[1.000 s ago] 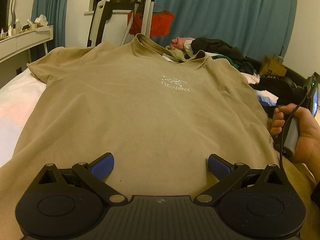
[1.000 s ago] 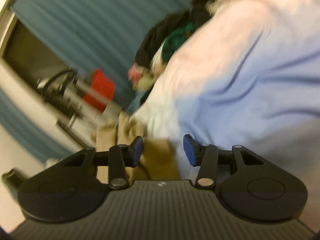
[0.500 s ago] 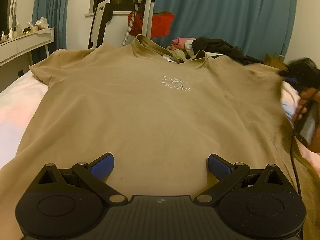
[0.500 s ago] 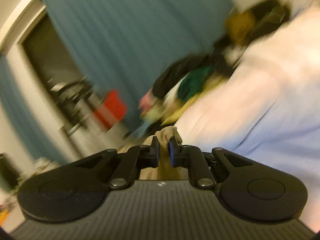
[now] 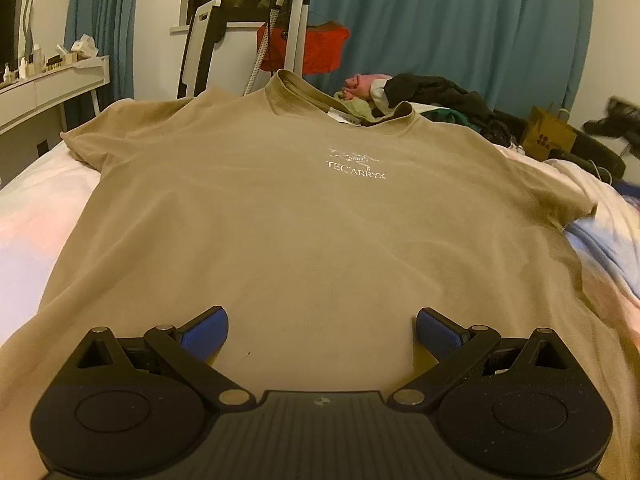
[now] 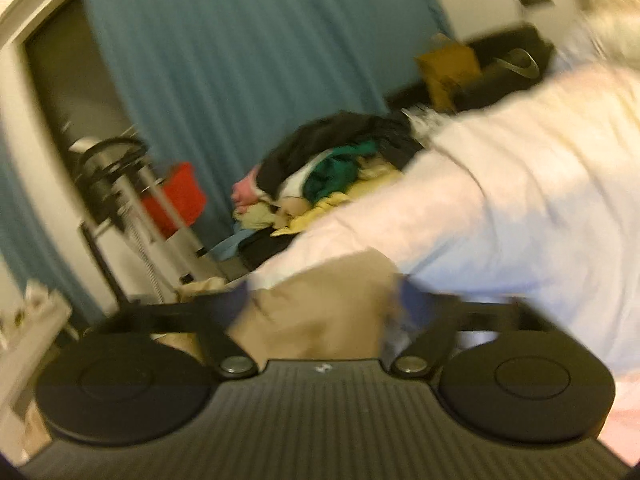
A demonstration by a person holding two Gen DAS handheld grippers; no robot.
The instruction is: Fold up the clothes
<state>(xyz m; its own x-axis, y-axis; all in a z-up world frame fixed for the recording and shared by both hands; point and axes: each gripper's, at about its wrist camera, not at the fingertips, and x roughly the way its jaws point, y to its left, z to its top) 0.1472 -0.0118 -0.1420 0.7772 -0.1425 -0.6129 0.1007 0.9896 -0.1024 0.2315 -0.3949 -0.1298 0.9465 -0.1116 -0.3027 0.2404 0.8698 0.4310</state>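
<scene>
Since half a second ago: right tongs (image 6: 320,300) released sleeve, now spread; left tongs (image 5: 322,328) spread above hem; tan T-shirt (image 5: 304,216) flat on bed (image 5: 36,216), soft, light, limp—grip sleeve edge or hem.

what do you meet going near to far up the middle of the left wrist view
left gripper → tan t-shirt → its white chest logo → collar → pile of clothes → teal curtain
</scene>
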